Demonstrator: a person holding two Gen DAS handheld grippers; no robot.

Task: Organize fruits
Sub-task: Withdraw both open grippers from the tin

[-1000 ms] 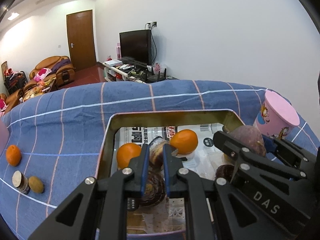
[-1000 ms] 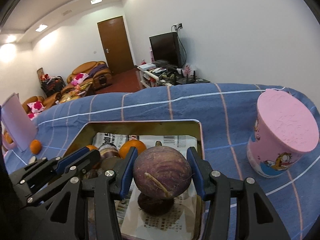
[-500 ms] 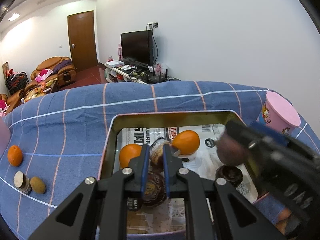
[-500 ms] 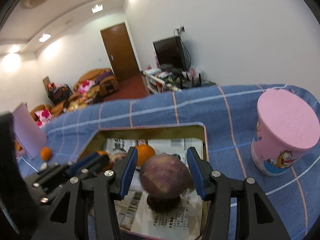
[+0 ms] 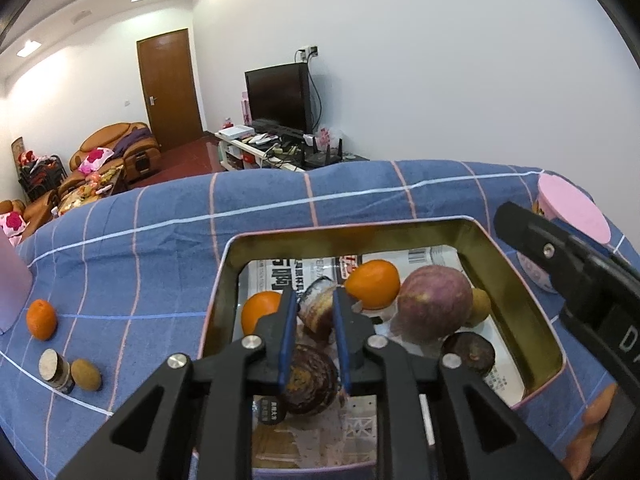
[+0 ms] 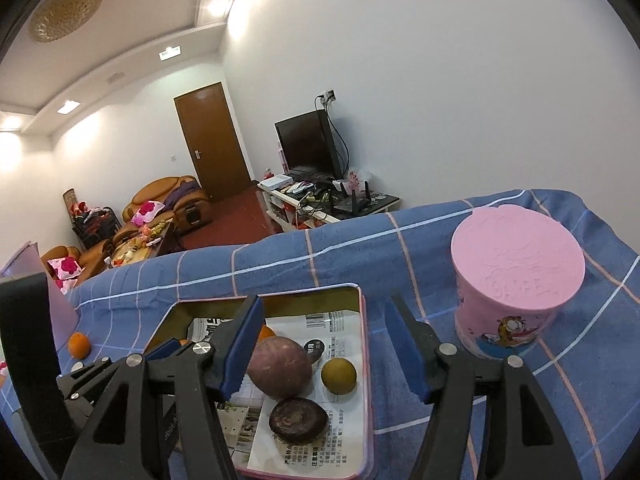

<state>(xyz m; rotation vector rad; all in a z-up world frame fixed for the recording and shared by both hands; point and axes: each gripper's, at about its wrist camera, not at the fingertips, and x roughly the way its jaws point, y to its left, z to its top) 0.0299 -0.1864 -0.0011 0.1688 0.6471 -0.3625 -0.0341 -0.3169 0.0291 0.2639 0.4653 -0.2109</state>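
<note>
Left wrist view: left gripper (image 5: 314, 334) above tin (image 5: 516, 300), jaws opening, empty; purple fruit (image 5: 434, 306) inside tin beside orange (image 5: 372, 284).

Right wrist view: right gripper (image 6: 324, 354) above tin (image 6: 364, 360), jaws opening, apart, off purple fruit (image 6: 280, 366).

Little text can be read. On the black body of the right gripper (image 5: 560, 264), seen at the right edge of the left wrist view, a white capital "D" shows, with the rest of the word cut off by the frame.

The newspaper (image 5: 320, 270) lining the tin tray (image 5: 224, 280) carries large black Chinese headline characters, a red-printed logo and a barcode, all too distorted to read. Round black labels on the paper carry tiny white characters, also illegible.

The pink tub (image 6: 516, 300) has raised lettering pressed into its lid, too faint to make out, and a cartoon orange cat printed on its side.
</note>
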